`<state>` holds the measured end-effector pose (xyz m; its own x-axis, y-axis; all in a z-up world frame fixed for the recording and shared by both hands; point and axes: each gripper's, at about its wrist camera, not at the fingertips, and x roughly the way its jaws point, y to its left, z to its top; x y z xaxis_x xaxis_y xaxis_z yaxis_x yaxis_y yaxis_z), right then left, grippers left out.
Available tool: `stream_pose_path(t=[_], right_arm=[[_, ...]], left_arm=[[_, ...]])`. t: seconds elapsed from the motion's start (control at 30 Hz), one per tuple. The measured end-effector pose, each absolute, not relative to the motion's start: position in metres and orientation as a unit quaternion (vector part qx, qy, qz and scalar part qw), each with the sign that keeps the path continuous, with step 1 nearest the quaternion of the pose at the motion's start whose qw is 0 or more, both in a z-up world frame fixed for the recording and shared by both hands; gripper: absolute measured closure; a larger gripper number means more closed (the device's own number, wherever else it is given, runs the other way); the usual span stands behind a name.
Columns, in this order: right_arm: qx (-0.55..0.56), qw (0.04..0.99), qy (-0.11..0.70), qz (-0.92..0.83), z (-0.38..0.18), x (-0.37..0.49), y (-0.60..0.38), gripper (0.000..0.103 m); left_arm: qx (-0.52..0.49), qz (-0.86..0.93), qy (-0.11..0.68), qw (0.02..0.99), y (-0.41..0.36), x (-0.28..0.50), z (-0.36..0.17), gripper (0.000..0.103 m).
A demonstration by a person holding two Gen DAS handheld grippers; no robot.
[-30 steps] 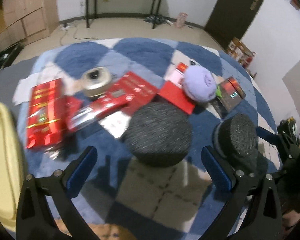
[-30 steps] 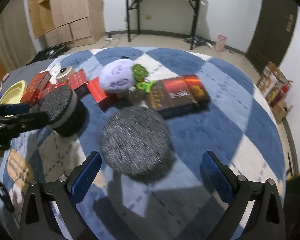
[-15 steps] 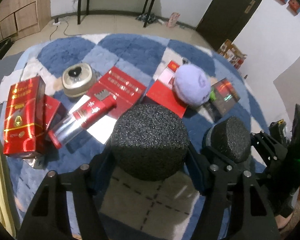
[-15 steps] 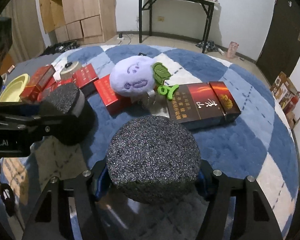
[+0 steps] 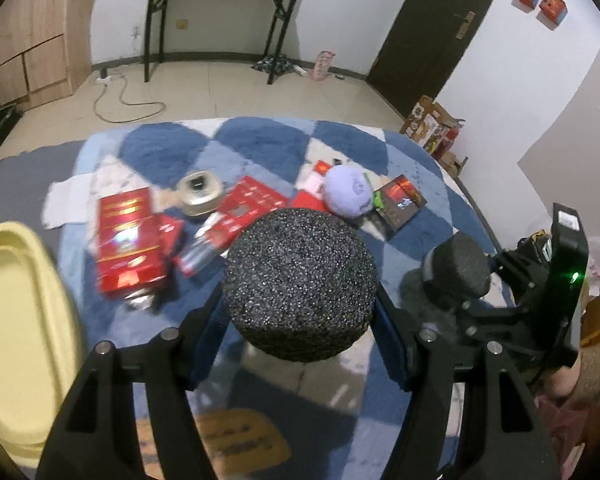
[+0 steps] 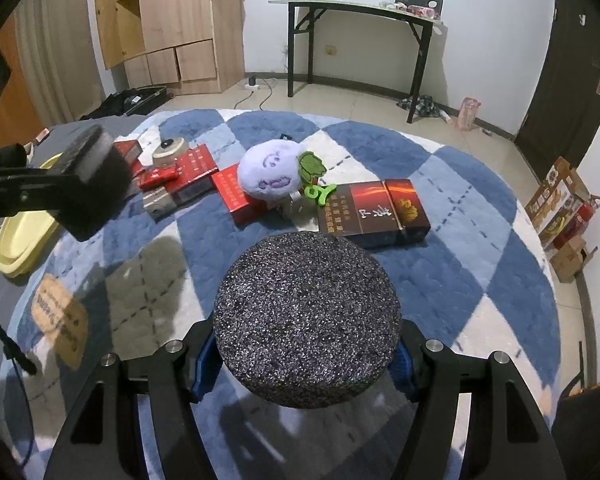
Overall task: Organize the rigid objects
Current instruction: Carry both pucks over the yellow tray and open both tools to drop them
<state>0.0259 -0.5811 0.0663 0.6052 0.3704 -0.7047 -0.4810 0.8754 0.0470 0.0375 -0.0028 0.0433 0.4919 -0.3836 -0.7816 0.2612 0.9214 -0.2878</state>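
Across the whole lower part of both frames lies the round blue and white checked rug point(image 6: 480, 240), and on it all your things are spread. At the left edge of the left wrist view you have the pale yellow tray point(image 5: 16, 320), which sits at the rim of the rug, half off it. Near the centre right of the right wrist view lies the dark brown carton point(image 6: 374, 212), flat on the rug, and just beside it at the left rests the purple plush toy point(image 6: 268, 172) with its green leaf, leaning on a red box point(image 6: 236, 196). More red boxes point(image 5: 128, 236) lie in a loose group at the centre left of the left wrist view, a little blurred, with the round metal tin point(image 5: 200, 194) just behind them. Your left gripper point(image 5: 300, 320) is clamped on a black foam disc point(image 5: 300, 284); both blue pads press against its sides and it is lifted clear of the rug, at the centre of the frame. Your right gripper point(image 6: 306, 356) grasps a second black foam disc point(image 6: 306, 316) in the same manner, low in the centre of its frame, also above the rug. Each view shows the other gripper with its disc at the side: at the right edge in the left wrist view, at the upper left in the right wrist view.
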Motion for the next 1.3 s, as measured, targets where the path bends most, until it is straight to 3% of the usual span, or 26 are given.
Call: stream_pose_path(t=[0.27, 0.53, 0.97, 1.23, 1.27, 1.3], right_arm=[[-0.095, 0.891, 0.332, 0.296, 0.108, 0.001, -0.542, 0.036], [-0.121, 0.827, 0.289, 0.466, 0.148, -0.04, -0.374, 0.036], [-0.215, 0.773, 0.346, 0.486, 0.077, -0.044, -0.18, 0.036], [-0.242, 0.771, 0.345, 0.477, 0.054, -0.055, -0.157, 0.033], [-0.246, 0.773, 0.342, 0.474, 0.055, -0.06, -0.156, 0.033], [-0.24, 0.772, 0.346, 0.477, 0.058, -0.061, -0.156, 0.025]], left_arm=[[-0.102, -0.102, 0.46, 0.876, 0.114, 0.011, 0.059, 0.035], [-0.123, 0.034, 0.452, 0.883, 0.26, 0.007, 0.049, 0.035], [-0.149, 0.069, 0.504, 0.848, 0.324, 0.042, -0.037, 0.035], [-0.176, 0.071, 0.489, 0.852, 0.336, 0.051, -0.043, 0.033], [-0.185, 0.077, 0.486, 0.851, 0.339, 0.051, -0.042, 0.03], [-0.195, 0.083, 0.483, 0.85, 0.342, 0.049, -0.039, 0.021]])
